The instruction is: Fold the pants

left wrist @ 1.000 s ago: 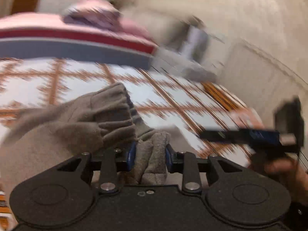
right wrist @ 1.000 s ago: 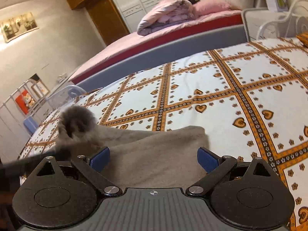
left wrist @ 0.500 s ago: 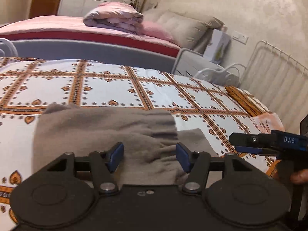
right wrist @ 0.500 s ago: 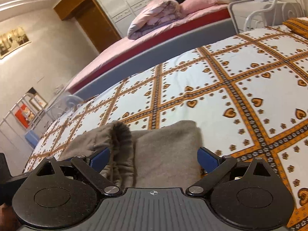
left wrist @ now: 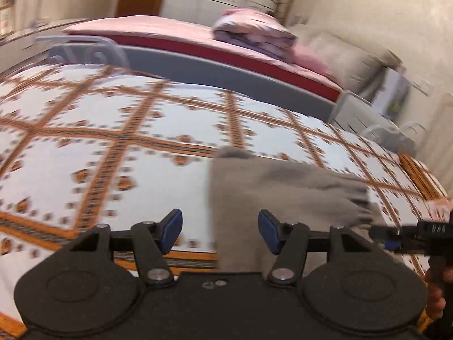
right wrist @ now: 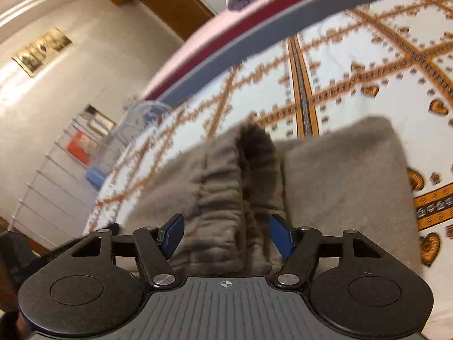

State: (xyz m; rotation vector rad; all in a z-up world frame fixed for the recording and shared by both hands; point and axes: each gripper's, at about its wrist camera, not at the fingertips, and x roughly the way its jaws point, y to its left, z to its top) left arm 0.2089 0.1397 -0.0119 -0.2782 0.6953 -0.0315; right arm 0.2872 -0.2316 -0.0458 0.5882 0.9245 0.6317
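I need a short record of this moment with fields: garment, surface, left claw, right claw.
garment: grey pants, folded, flat
surface: patterned bedspread
left claw: open, holds nothing, over pants edge
right claw: has just been closing, gathered waistband between its pads; grip not certain

Your left wrist camera sits just behind the left tool [left wrist: 220,231], angled down and forward across the bed [left wrist: 85,153], with the pants [left wrist: 283,195] close at lower right. Your right wrist camera rides behind the right tool [right wrist: 226,233], tilted, hard up against the pants [right wrist: 339,187]. Both views share the pants, the patterned bed and the pink bed [left wrist: 170,32] beyond.
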